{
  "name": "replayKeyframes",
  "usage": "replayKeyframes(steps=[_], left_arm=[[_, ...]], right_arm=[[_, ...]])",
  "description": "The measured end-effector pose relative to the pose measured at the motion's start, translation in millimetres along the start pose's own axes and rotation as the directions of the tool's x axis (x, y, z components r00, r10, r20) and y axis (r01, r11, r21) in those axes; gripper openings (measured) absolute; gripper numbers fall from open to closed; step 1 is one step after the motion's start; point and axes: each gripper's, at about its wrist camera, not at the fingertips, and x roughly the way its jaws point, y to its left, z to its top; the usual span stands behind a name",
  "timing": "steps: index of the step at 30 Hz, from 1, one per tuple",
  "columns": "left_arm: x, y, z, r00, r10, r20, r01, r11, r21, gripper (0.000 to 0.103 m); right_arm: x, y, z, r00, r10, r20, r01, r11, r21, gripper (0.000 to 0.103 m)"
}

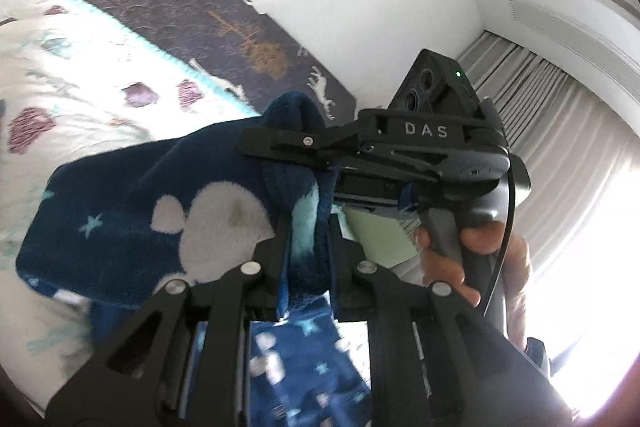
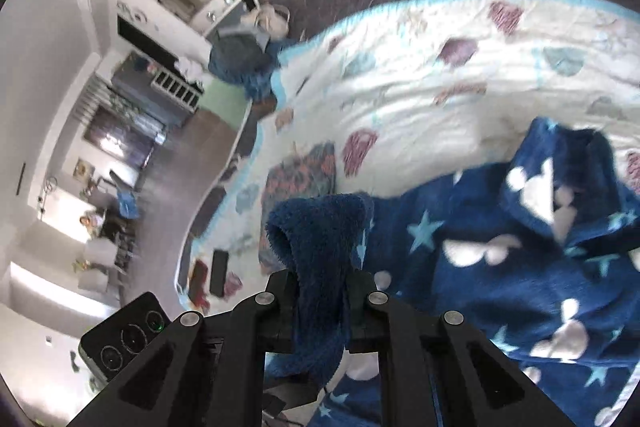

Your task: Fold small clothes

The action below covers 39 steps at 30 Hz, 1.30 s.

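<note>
One navy fleece garment (image 1: 132, 211) with white shapes and pale stars is pinched at its edge by both claws: the left claw (image 1: 306, 251) and the right claw (image 2: 320, 303) are each closed on fabric. It is held above a bed covered by a white patterned blanket (image 2: 420, 95); a curtained window (image 1: 560, 131) is seen beyond.

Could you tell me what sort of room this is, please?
Most likely a bedroom in a home: a bed with a patterned blanket, pleated curtains at a bright window, and a heap of clothes nearby.
</note>
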Motion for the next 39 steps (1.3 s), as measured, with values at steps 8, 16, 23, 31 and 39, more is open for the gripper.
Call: replayKeyframes(steps=[8, 16, 23, 31, 39], left_arm=[[71, -54, -9, 0.999, -0.026, -0.044, 0.027, 0.999, 0.023, 0.018], [144, -76, -49, 0.989, -0.009, -0.149, 0.018, 0.998, 0.060, 0.019], [200, -42, -89, 0.956, 0.054, -0.288, -0.056, 0.998, 0.000, 0.019], [234, -19, -124, 0.850, 0.138, -0.508, -0.137, 0.990, 0.039, 0.055], [182, -5, -109, 0.838, 0.192, -0.510, -0.152, 0.981, 0.118, 0.065]], right_arm=[[-69, -44, 7, 0.994, -0.077, 0.083, 0.074, 0.996, 0.046, 0.013], [-103, -132, -6, 0.987, -0.134, 0.091, 0.118, 0.980, 0.161, 0.013], [-67, -230, -31, 0.992, -0.119, 0.036, 0.103, 0.948, 0.302, 0.013], [-36, -305, -67, 0.993, -0.121, 0.010, 0.107, 0.911, 0.399, 0.013], [-39, -327, -88, 0.968, -0.251, -0.008, 0.241, 0.921, 0.305, 0.019]])
